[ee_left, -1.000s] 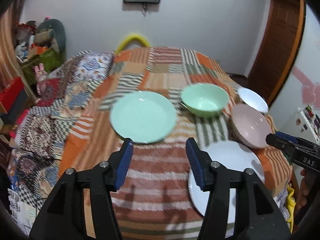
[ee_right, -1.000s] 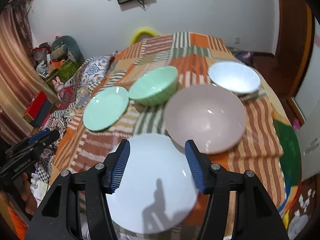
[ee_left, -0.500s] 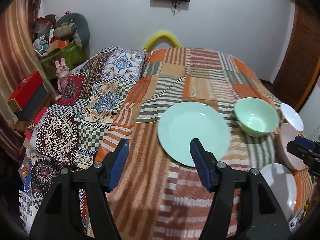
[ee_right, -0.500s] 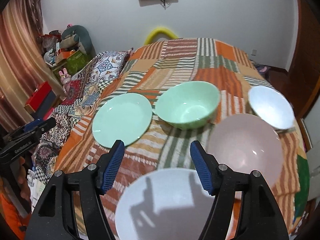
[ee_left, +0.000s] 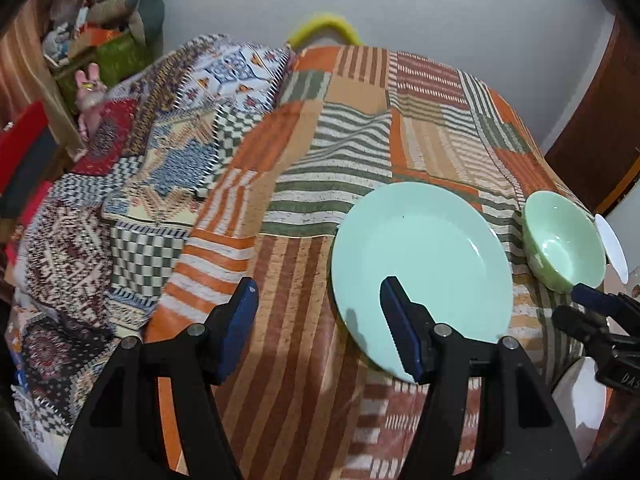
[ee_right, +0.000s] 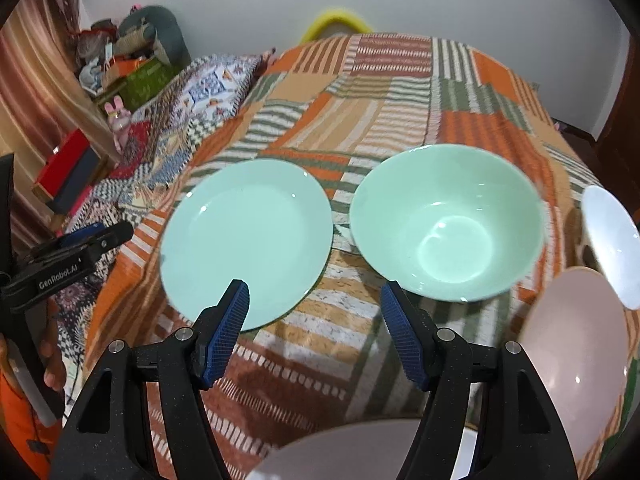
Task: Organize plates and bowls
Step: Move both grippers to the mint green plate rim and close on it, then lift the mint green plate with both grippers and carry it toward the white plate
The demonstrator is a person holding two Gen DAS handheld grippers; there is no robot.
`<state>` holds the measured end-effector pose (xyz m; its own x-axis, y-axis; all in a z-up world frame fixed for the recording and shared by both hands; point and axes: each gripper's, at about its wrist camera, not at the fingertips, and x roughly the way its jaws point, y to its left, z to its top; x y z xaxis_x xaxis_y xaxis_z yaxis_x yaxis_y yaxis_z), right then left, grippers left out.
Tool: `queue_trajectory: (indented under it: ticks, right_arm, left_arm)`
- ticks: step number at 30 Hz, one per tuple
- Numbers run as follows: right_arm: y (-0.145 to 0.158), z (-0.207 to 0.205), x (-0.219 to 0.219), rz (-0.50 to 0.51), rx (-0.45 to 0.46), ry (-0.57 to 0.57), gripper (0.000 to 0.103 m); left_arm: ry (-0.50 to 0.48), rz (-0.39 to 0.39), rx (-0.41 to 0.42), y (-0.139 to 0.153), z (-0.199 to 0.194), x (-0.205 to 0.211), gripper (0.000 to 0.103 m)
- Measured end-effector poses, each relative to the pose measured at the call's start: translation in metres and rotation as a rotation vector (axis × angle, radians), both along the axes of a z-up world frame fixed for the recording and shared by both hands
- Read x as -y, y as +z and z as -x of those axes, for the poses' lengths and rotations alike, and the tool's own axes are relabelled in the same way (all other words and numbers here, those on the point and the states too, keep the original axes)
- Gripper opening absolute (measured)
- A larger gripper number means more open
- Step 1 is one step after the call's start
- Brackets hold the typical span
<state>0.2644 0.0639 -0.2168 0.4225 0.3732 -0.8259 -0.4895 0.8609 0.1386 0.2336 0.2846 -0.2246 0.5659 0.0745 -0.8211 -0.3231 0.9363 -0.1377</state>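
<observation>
Right wrist: green plate (ee_right: 248, 240) beyond tongs (ee_right: 314, 330).

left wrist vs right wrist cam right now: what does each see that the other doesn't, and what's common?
Left wrist only: the open left gripper from behind, over the striped cloth beside the green plate, and the right gripper's tips.

Right wrist only: the open right gripper from behind, the pink bowl and a hand at the left edge.

Both: green plate, green bowl, white bowl, white plate, patchwork cloth. Neither gripper holds anything.
</observation>
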Motion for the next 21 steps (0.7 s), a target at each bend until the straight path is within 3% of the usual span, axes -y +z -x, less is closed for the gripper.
queue_trajectory:
  ticks: [3, 5, 6, 8, 10, 14, 21]
  right_arm:
    - [-0.009, -0.009, -0.008, 0.023, -0.02, 0.014, 0.062]
    - [-0.015, -0.014, -0.012, 0.038, -0.027, 0.016, 0.06]
    - [-0.017, -0.017, -0.014, 0.047, -0.031, 0.02, 0.055]
    - [-0.022, -0.023, -0.018, 0.052, -0.052, 0.029, 0.049]
    - [-0.025, -0.025, -0.023, 0.067, -0.052, 0.038, 0.036]
    - [-0.029, -0.026, -0.032, 0.093, -0.037, 0.056, 0.034]
    - [-0.043, -0.03, -0.028, 0.059, -0.12, 0.028, 0.034]
  left_arm:
    - [-0.02, 0.026, -0.017, -0.014, -0.014, -0.001, 0.06]
    - [-0.035, 0.042, -0.025, -0.021, -0.022, -0.001, 0.048]
    - [-0.042, 0.047, -0.034, -0.024, -0.026, -0.001, 0.041]
    - [-0.048, 0.059, -0.04, -0.029, -0.033, -0.003, 0.035]
    - [-0.05, 0.069, -0.047, -0.036, -0.04, -0.005, 0.031]
    - [-0.059, 0.09, -0.056, -0.045, -0.05, -0.008, 0.025]
    - [-0.092, 0.085, -0.05, -0.048, -0.058, -0.004, 0.02]
